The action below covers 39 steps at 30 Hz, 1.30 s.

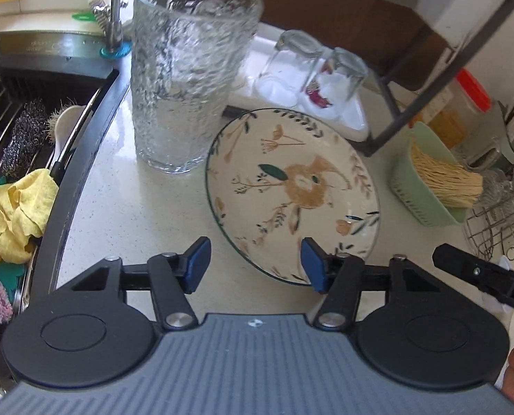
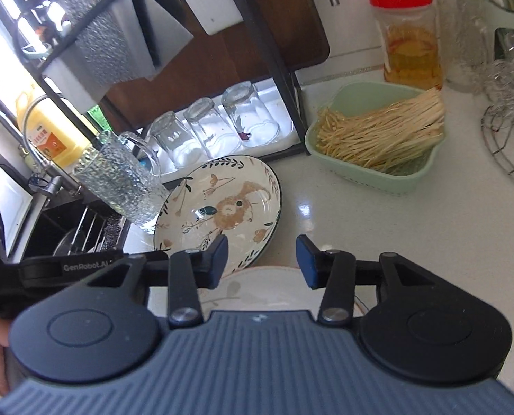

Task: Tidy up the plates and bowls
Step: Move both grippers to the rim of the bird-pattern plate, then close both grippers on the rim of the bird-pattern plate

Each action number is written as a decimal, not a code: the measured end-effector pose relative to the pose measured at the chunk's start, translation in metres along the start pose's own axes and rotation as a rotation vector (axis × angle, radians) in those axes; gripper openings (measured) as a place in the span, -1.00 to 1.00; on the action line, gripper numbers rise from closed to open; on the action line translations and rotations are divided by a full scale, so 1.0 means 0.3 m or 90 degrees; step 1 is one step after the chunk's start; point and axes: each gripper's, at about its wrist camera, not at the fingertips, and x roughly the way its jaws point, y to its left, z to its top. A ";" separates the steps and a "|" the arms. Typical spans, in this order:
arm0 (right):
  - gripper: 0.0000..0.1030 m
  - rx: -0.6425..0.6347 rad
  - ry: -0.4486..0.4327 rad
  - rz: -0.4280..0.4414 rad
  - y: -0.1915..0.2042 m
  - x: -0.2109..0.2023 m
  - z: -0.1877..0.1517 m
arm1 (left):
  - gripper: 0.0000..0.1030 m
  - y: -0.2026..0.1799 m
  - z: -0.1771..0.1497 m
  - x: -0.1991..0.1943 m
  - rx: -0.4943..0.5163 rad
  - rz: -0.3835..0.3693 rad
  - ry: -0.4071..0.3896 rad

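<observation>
The tabletop point(image 1: 146, 214) spreads pale and speckled beyond both sets of jaws. Ahead of the left gripper point(image 1: 255, 264), whose jaws stand apart with nothing between them, a tall textured glass point(image 1: 187, 76) rises to the far left, and the flowered plate point(image 1: 291, 193) lies just beyond the right jaw, its near rim reaching behind that pad. The right gripper point(image 2: 262, 261) also has its jaws apart and empty; the same plate sits just past its left jaw, and a second white plate point(image 2: 267, 290) shows directly beneath the jaws. A green basket point(image 2: 378, 180) of noodles lies farther ahead to the right.
</observation>
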 end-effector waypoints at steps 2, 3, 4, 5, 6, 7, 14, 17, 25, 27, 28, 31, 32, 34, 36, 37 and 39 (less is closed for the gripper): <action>-0.19 -0.006 0.013 -0.009 0.002 0.045 0.023 | -0.01 0.026 0.012 0.027 -0.007 -0.006 0.010; -0.19 -0.011 0.019 -0.014 0.006 0.069 0.035 | -0.06 0.041 0.017 0.036 -0.015 -0.010 0.012; -0.20 -0.014 0.026 -0.018 0.007 0.091 0.046 | -0.10 0.051 0.021 0.043 -0.020 -0.012 0.014; -0.20 -0.014 0.031 -0.020 0.007 0.111 0.055 | -0.12 0.059 0.026 0.051 -0.021 -0.016 0.016; -0.20 -0.011 0.035 -0.022 0.008 0.134 0.065 | -0.15 0.065 0.032 0.059 -0.021 -0.018 0.016; -0.20 -0.007 0.037 -0.023 0.008 0.151 0.072 | -0.18 0.069 0.041 0.068 -0.023 -0.019 0.018; -0.35 0.002 0.072 -0.047 0.007 0.284 0.118 | -0.19 0.114 0.098 0.113 -0.052 -0.033 0.019; -0.46 -0.012 0.092 -0.050 0.012 0.329 0.134 | -0.20 0.128 0.119 0.125 -0.064 -0.040 0.011; -0.65 -0.024 0.114 -0.058 0.024 0.409 0.151 | -0.35 0.127 0.169 0.160 -0.078 -0.040 -0.001; -0.66 -0.016 0.114 -0.051 0.019 0.412 0.153 | -0.35 0.128 0.168 0.171 -0.083 -0.039 0.007; -0.65 -0.015 0.113 -0.048 0.016 0.413 0.155 | -0.35 0.127 0.168 0.177 -0.083 -0.040 0.011; -0.65 -0.013 0.115 -0.038 0.007 0.410 0.158 | -0.35 0.122 0.170 0.177 -0.087 -0.039 0.014; -0.65 -0.008 0.117 -0.033 0.001 0.408 0.159 | -0.35 0.124 0.171 0.173 -0.090 -0.040 0.013; -0.65 -0.004 0.114 -0.026 -0.004 0.396 0.163 | -0.35 0.120 0.175 0.165 -0.089 -0.041 0.011; -0.65 -0.011 0.103 -0.021 -0.007 0.366 0.173 | -0.35 0.118 0.181 0.153 -0.087 -0.044 0.005; -0.65 -0.011 0.095 -0.018 -0.008 0.355 0.180 | -0.35 0.116 0.185 0.148 -0.090 -0.046 0.003; -0.65 -0.006 0.084 -0.013 -0.011 0.334 0.193 | -0.35 0.116 0.194 0.135 -0.098 -0.053 -0.002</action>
